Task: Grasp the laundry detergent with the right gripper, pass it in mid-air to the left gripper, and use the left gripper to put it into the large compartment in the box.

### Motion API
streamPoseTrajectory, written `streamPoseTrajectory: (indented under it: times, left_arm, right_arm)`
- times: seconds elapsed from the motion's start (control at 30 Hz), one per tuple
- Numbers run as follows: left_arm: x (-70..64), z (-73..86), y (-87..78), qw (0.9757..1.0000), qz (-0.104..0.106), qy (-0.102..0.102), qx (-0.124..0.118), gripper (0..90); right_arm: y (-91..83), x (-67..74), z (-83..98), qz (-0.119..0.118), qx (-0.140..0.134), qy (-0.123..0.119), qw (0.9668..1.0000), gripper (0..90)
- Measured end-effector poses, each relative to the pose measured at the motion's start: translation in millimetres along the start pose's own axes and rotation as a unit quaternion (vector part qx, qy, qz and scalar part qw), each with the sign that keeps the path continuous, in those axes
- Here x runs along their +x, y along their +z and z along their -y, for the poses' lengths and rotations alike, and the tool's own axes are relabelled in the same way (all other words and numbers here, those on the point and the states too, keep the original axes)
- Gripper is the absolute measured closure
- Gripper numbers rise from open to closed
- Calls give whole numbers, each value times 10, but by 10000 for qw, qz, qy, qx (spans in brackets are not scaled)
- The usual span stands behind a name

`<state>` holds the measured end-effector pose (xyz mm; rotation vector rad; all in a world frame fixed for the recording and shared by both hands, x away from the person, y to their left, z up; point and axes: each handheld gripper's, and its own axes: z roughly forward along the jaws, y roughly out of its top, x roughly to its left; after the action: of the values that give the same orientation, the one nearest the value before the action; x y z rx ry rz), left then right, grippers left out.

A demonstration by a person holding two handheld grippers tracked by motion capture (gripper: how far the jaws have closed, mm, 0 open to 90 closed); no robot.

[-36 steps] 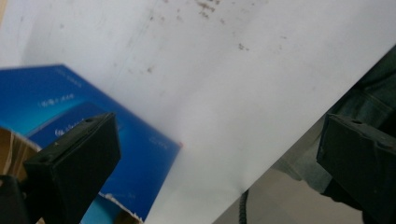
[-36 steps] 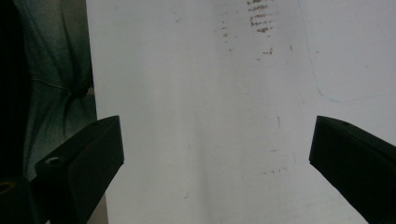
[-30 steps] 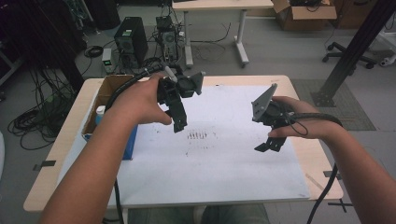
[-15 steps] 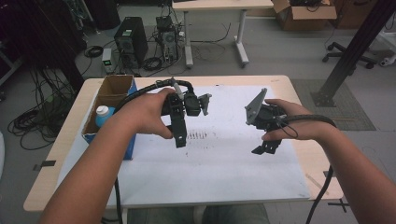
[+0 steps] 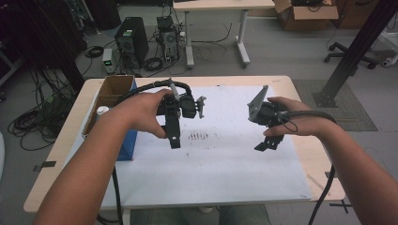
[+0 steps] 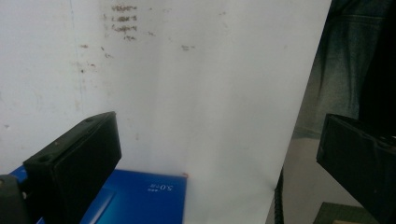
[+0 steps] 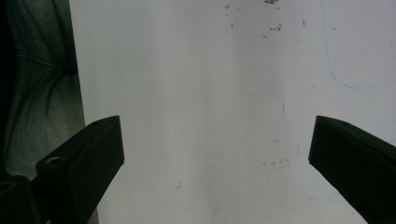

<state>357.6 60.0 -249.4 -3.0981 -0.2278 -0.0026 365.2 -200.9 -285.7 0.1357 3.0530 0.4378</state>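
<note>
The left gripper (image 5: 174,140) hangs above the white sheet (image 5: 220,173) near its left side, jaws pointing down and set wide apart with nothing between them; in the left gripper view those jaws frame the sheet, the corner of a blue box (image 6: 140,198) and the table's near edge with the person's jeans beyond it. The right gripper (image 5: 266,144) hovers over the right part of the sheet, well apart from the left one, jaws likewise spread and empty, and the right gripper view looks down on bare sheet with faint specks and a thin blue pen line (image 7: 348,84). Between the two grippers, a little farther up the sheet, lies a small patch of dark marks (image 5: 199,136). At the table's left, just beside the sheet, the blue box (image 5: 127,140) stands against a cardboard box (image 5: 112,89), with a white cap (image 5: 102,110) showing inside it. Behind the table, on the floor, stand computer towers (image 5: 131,40) among cables.
</note>
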Motion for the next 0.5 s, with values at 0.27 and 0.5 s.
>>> streamPoseTrajectory:
  times: [0.27,0.5]
  left_arm:
    - [53,48,5,10000,-35,-38,-17,3]
    - [13,46,-20,10000,-24,-12,-40,3]
  right_arm:
    - [-1,-49,-8,9,1,31,10000,35]
    - [-10,-40,2,18,1,44,10000,34]
